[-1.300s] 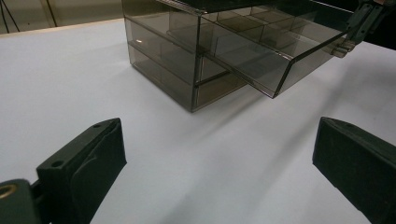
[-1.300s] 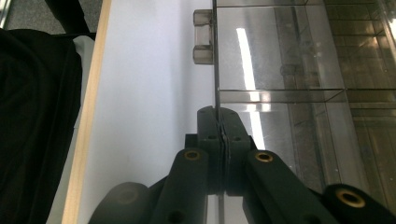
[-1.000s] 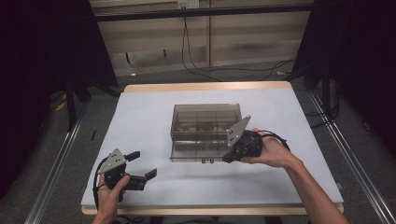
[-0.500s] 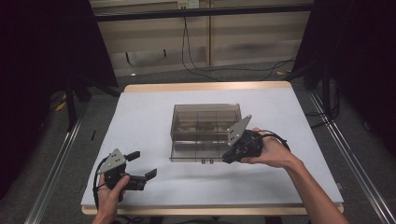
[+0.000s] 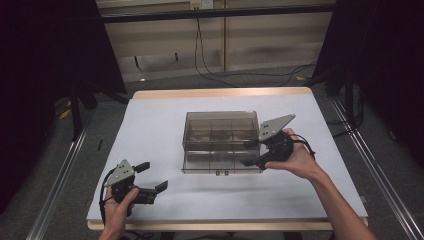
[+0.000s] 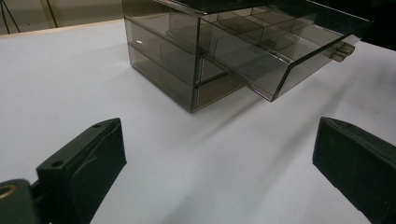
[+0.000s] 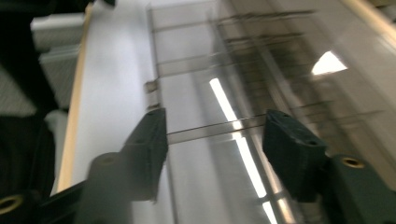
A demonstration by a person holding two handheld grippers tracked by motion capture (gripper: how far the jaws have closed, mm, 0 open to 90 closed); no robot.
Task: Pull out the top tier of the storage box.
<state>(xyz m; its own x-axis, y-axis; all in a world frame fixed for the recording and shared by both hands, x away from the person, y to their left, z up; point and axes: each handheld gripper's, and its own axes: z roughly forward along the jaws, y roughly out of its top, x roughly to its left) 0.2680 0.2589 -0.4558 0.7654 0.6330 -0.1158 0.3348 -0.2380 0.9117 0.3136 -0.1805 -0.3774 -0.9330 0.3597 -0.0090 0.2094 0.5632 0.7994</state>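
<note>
Right gripper has just been opening wide, nothing clamped, at the smoked acrylic drawer box: back straight off, avoid nudging the drawer front ahead.

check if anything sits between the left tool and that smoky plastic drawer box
Nothing visible does. In the left gripper view only bare white table lies between the open left tool and the drawer box, whose upper drawer stands pulled out. The right tool, jaws just opened, is at the box's far right side, off that path.
</note>
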